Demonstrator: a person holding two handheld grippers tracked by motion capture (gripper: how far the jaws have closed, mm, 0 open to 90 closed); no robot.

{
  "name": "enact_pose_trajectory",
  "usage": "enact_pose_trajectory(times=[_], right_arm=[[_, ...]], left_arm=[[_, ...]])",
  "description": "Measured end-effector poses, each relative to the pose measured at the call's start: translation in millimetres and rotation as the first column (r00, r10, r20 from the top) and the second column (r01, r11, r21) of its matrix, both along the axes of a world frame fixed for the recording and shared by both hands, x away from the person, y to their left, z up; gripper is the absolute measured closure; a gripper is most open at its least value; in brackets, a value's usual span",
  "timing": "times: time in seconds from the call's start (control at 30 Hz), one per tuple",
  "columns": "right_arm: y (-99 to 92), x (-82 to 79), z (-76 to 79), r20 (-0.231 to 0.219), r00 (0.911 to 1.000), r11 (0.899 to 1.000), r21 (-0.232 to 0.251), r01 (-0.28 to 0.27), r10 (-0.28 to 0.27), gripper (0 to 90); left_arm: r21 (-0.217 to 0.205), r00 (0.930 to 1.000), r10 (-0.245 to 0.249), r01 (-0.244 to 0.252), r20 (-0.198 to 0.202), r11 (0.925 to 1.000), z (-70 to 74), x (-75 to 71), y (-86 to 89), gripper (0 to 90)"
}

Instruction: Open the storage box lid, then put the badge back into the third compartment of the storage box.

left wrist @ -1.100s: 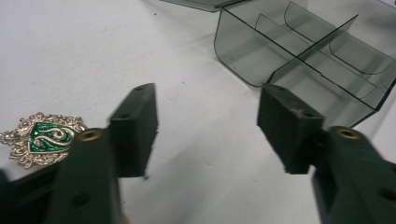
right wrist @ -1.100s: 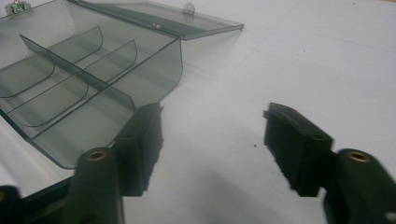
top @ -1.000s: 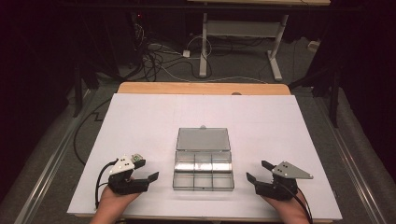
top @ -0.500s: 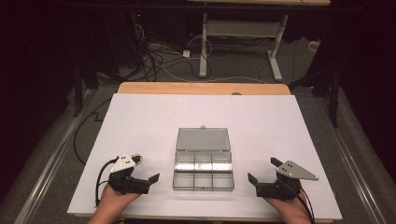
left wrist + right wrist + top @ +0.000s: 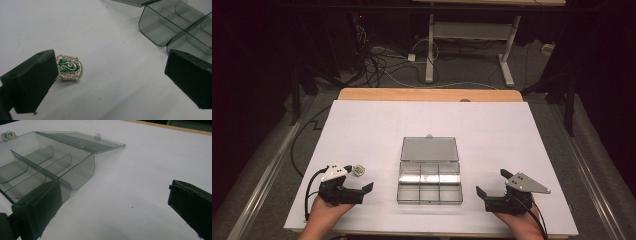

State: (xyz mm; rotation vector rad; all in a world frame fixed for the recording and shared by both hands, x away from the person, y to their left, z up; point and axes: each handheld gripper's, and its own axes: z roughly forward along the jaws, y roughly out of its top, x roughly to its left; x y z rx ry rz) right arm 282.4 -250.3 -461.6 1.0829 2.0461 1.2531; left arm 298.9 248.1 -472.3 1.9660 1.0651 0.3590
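Showing through the wide-open, empty left claw [image 5: 110, 82]: green snake badge [image 5: 68, 67], unreadable from the high view.

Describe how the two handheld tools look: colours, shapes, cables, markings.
Both are black. The left tool carries a pale grey three-cornered plate with small dark dots on top, and a black cable loops from its rear. The right tool has a similar grey plate, and its black cable trails back past the wrist. Up close the jaws are blocky and matt black with flat inner faces. No sleeves show; the forearms are bare.
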Motion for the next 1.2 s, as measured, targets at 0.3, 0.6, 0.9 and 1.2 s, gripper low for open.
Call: enact_pose_trajectory(times=[0.3,0.6,0.9,1.2], right_arm=[[-4.1,-0.4,1.3,0.004,0.9998,1.000,0.008,0.022,-0.022,0.4],[-2.2,1.2,-1.5,-0.006,0.9999,1.000,-0.005,0.016,-0.016,0.4],[-4.2,-2.5,2.1,0.008,0.9999,1.000,0.007,0.007,-0.007,0.4],[-6.6,-2.2,2.0,0.009,1.0000,1.000,0.005,0.001,-0.001,0.5]], left_arm=[[-0.012,0.9990,0.034,-0.034,-0.030,0.9993,-6.6,6.2,7.9,0.0],[-0.033,0.9957,0.072,-0.074,-0.058,0.9967,-11.5,8.6,28.4,15.7],[-0.039,0.9861,0.145,-0.149,-0.081,0.9881,-11.4,2.6,44.3,54.0],[0.064,0.9839,0.173,-0.170,-0.043,0.9833,-7.0,5.3,33.0,87.8]])
